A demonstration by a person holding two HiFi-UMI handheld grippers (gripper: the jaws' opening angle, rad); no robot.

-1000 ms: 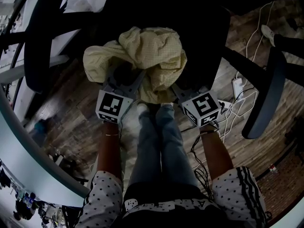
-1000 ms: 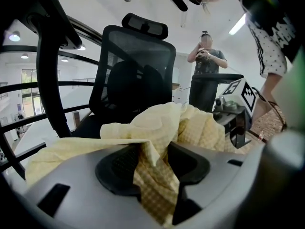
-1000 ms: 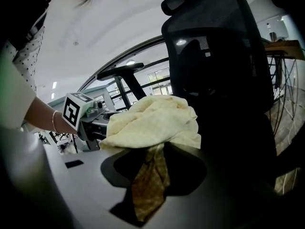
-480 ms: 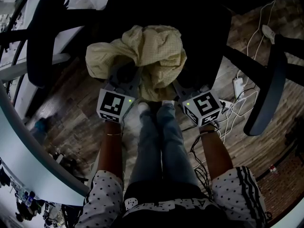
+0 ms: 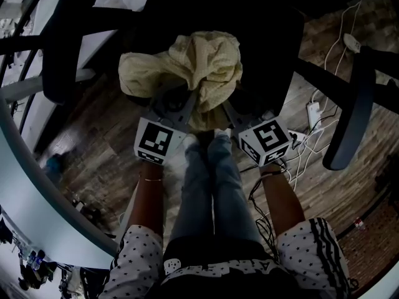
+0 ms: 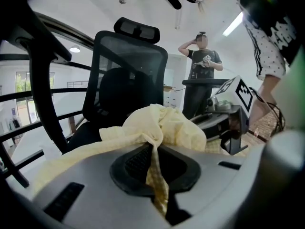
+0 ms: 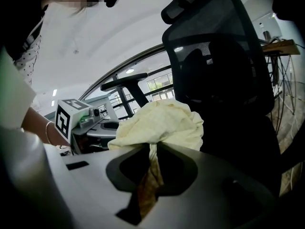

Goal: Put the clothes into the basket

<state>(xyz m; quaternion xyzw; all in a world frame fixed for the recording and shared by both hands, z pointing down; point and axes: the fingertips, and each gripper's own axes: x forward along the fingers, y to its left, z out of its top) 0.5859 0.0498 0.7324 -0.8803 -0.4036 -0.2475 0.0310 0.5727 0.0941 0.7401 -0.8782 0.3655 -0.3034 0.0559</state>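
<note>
The left gripper [image 5: 176,99] and right gripper [image 5: 225,108] have just closed, and each now pinches a fold of the pale yellow garment [image 5: 202,61]. The garment lies bunched on the black chair [image 5: 268,55] at the far side of the person's legs. The grasp looks made; lifting and carrying remain, and no basket is in view.
</note>
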